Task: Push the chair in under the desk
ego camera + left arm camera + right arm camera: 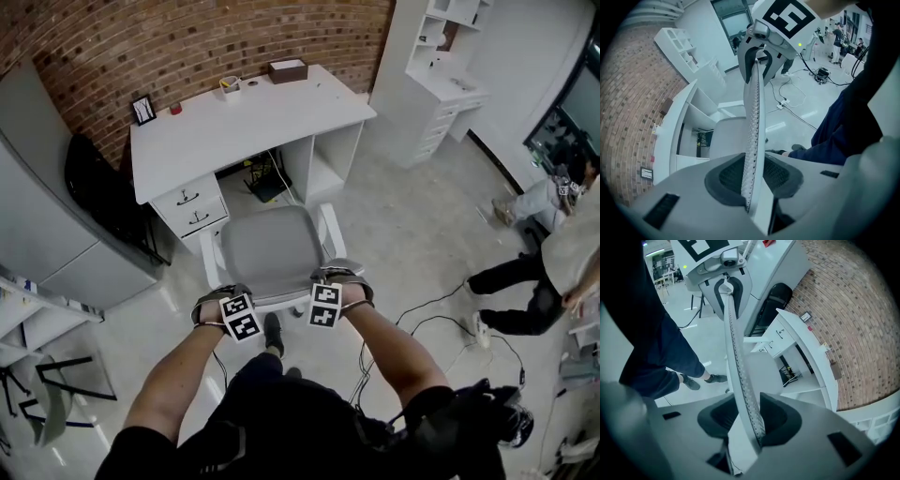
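Both the left tool [228, 302] and the right tool [330, 284] pinched the top edge of the backrest [754, 108]. The chair [270, 248] stood facing the table [246, 120], its seat just short of the kneehole [265, 178], so the push looked unfinished. Next it called for an even forward shove, square into the gap beside the drawers [192, 208].

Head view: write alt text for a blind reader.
Seen from above, the left gripper and right gripper clamp the back of a grey chair facing a white desk by a brick wall. It is not yet under the desk.
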A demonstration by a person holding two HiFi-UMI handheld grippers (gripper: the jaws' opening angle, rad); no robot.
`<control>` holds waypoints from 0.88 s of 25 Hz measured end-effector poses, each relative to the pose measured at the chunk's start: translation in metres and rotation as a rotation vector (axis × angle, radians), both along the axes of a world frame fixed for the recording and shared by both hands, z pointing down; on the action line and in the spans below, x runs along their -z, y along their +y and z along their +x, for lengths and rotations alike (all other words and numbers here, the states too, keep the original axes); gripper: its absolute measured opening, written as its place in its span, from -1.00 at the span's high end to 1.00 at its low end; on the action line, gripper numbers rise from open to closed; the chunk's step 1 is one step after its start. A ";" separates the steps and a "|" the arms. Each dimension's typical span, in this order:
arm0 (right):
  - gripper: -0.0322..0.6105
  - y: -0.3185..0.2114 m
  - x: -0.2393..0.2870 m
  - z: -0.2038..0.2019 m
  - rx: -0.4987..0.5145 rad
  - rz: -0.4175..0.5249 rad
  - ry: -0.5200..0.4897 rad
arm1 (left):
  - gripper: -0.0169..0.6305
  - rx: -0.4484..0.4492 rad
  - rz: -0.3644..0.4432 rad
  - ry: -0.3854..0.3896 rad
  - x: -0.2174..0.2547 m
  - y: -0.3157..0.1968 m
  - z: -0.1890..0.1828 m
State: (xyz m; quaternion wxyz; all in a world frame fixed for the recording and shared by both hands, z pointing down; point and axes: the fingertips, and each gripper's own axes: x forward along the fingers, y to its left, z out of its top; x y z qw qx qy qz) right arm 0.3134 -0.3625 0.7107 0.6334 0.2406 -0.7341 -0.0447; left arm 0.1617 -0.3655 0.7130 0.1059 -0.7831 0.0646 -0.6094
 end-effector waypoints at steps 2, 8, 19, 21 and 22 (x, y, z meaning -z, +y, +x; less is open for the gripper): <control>0.47 -0.009 0.000 0.010 0.011 0.011 0.005 | 0.64 -0.003 -0.004 0.007 0.001 -0.006 0.010; 0.47 -0.034 -0.001 0.036 0.023 0.003 0.026 | 0.66 -0.009 -0.014 0.031 0.001 -0.024 0.036; 0.45 -0.082 -0.004 0.064 0.005 0.007 0.039 | 0.68 -0.030 -0.044 0.047 -0.002 -0.069 0.064; 0.44 -0.092 -0.003 0.069 0.003 0.005 0.039 | 0.69 -0.029 -0.047 0.045 0.000 -0.079 0.069; 0.44 -0.097 -0.003 0.072 0.003 0.003 0.041 | 0.69 -0.028 -0.044 0.044 0.000 -0.084 0.072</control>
